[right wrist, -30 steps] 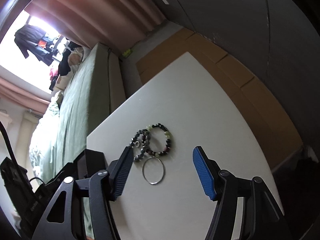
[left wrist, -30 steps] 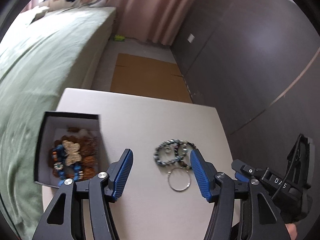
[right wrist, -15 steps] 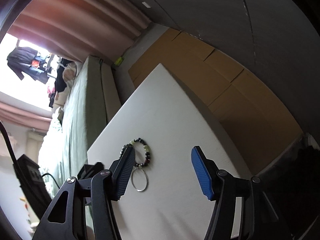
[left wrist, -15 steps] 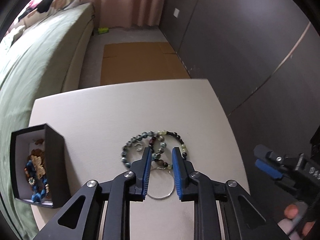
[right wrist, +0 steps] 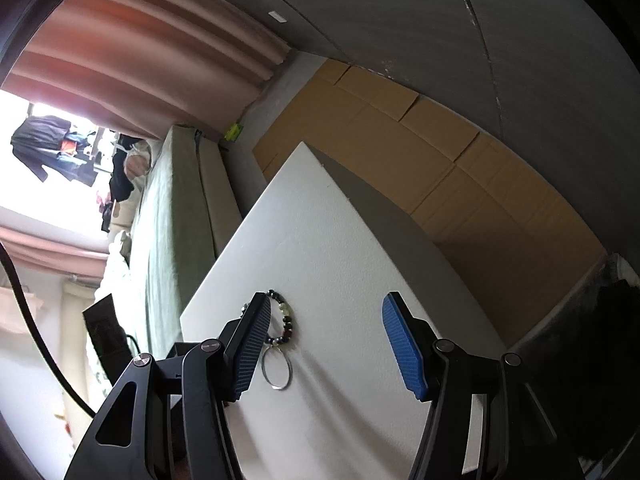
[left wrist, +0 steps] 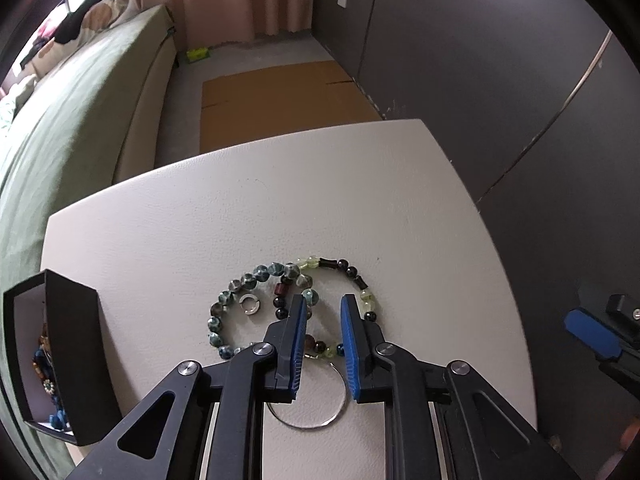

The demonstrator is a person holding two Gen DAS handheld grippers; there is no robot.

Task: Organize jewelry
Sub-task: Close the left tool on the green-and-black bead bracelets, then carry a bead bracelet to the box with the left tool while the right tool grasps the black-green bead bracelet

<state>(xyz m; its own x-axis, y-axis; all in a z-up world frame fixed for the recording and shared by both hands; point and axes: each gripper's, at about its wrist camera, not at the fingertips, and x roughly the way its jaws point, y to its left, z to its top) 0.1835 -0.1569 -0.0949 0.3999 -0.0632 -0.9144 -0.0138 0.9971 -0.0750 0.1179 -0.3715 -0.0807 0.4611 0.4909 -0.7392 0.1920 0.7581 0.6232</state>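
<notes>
On the white table point(left wrist: 240, 220) lie a teal bead bracelet point(left wrist: 224, 304), a green-and-black bead bracelet point(left wrist: 352, 272) that overlaps it, a small silver ring point(left wrist: 249, 304) and a large silver hoop point(left wrist: 308, 420). My left gripper point(left wrist: 323, 299) points down over the green-and-black bracelet. Its jaws are closing and stand narrow, with some of that bracelet's beads and the hoop's top in the gap; no pad visibly presses on them. My right gripper point(right wrist: 325, 298) is open and holds nothing, just right of the bracelet point(right wrist: 285, 316) and hoop point(right wrist: 276, 372). Its blue pad point(left wrist: 592, 336) shows at the right edge.
A black box point(left wrist: 72, 360) with several jewelry pieces inside stands at the table's left edge. A green bed point(left wrist: 80, 120) runs along the left. Flat cardboard point(left wrist: 280, 96) lies on the floor beyond the table, and a dark wall point(left wrist: 480, 80) is at the right.
My left gripper has moved right and down over the bracelets, and its jaws have narrowed from wide to a small gap. The box has slid to the view's left edge.
</notes>
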